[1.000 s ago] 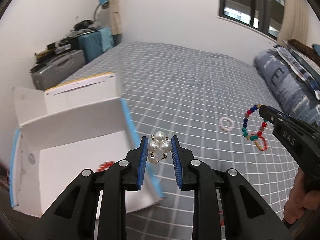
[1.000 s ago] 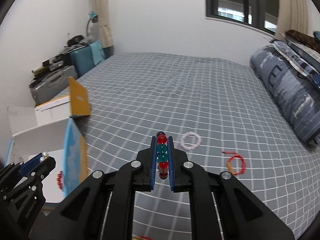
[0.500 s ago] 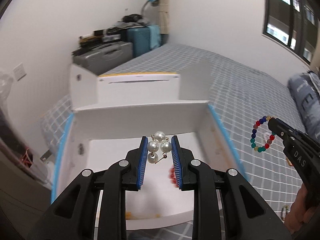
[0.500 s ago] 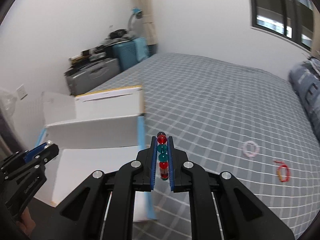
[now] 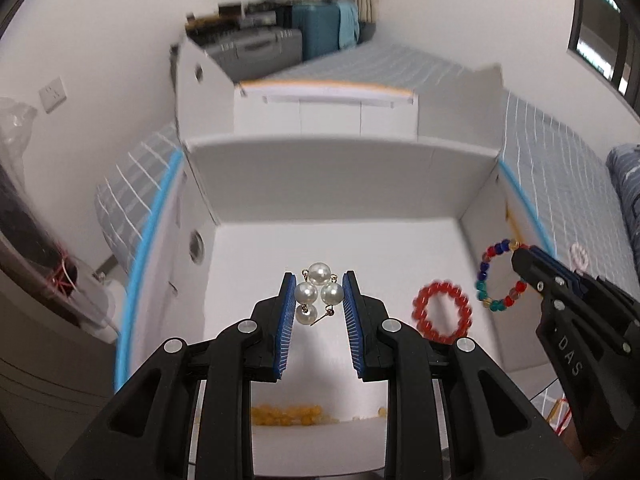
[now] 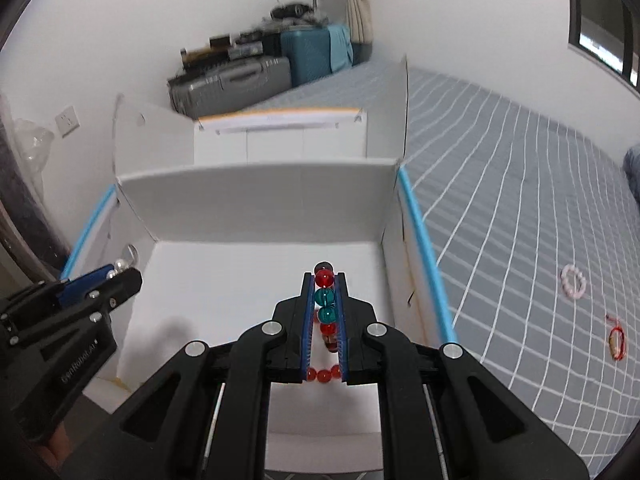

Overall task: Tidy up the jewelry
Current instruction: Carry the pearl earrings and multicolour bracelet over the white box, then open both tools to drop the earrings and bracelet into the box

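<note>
My left gripper [image 5: 318,280] is shut on a pearl earring [image 5: 318,294] and holds it above the inside of the open white box [image 5: 340,168]. My right gripper [image 6: 324,280] is shut on a multicolored bead bracelet [image 6: 325,305], also over the box [image 6: 260,188]. The bracelet hangs as a ring [image 5: 500,276] from the right gripper in the left wrist view. A red bead bracelet [image 5: 442,316] and yellow beads [image 5: 288,416] lie on the box floor. The left gripper also shows in the right wrist view [image 6: 120,274].
A pink bead ring [image 6: 574,282] and a red string bracelet [image 6: 616,338] lie on the grey checked bed [image 6: 520,184] right of the box. Suitcases [image 6: 236,80] stand by the far wall. The box flaps stand up at the back.
Both grippers have swung left from over the bed to over the open box and come closer to it. Each still holds its piece of jewelry.
</note>
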Demonstrator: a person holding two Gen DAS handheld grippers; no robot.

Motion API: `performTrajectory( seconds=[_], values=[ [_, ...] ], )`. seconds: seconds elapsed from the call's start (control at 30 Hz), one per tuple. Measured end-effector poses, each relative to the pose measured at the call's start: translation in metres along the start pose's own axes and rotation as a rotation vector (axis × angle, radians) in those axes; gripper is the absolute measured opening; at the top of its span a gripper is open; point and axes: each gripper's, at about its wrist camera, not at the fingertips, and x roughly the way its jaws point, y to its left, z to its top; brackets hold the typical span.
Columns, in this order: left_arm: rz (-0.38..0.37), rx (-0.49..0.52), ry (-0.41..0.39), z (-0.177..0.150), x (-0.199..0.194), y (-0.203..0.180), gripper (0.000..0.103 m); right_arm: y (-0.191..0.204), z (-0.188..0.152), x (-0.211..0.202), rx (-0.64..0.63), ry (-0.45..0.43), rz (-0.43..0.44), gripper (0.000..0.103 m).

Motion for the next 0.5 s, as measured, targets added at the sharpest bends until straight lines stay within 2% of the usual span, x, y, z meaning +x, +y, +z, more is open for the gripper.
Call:
performTrajectory(
  seconds=[0.27,0.5],
  values=[
    [0.024,-0.02,0.118,-0.005,0.024,0.013,0.024,-0.003,-0.008,0.033,0.022,0.192,-0.021,0.009],
    [0.033,-0.022,0.181,-0.007,0.039,0.014,0.024,-0.001,-0.013,0.047,0.025,0.257,-0.019,0.009]
  ],
)
